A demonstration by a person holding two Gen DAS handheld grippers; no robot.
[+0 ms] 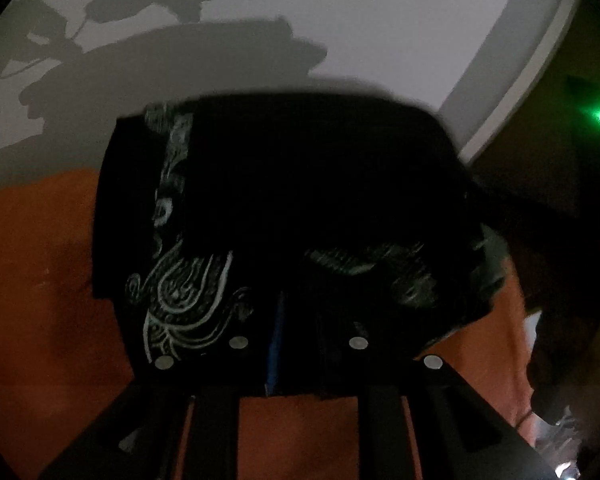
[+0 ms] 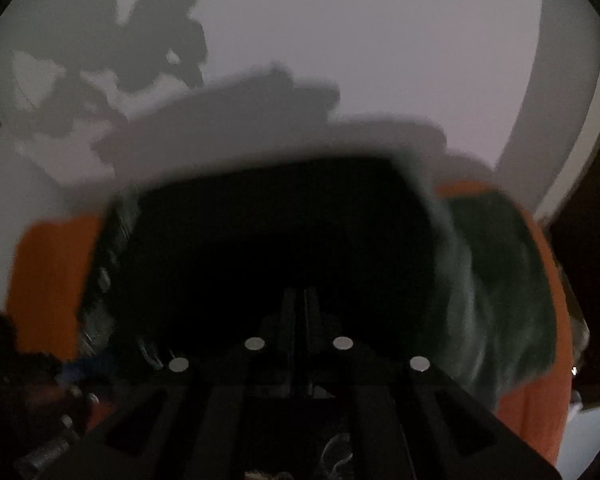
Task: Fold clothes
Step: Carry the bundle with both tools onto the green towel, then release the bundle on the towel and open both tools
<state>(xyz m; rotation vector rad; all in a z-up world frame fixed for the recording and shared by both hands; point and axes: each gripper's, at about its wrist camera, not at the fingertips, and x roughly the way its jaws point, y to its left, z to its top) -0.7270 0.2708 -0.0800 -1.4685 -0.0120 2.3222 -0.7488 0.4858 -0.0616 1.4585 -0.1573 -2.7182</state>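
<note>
Both claws' tips hide under black printed garment point(image 1: 300, 184).

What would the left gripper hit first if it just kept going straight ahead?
Probably the black printed garment, which already fills the view right in front of the left gripper and seems clamped in it. Behind it lie orange fabric and a pale wall; depth is unclear.
</note>
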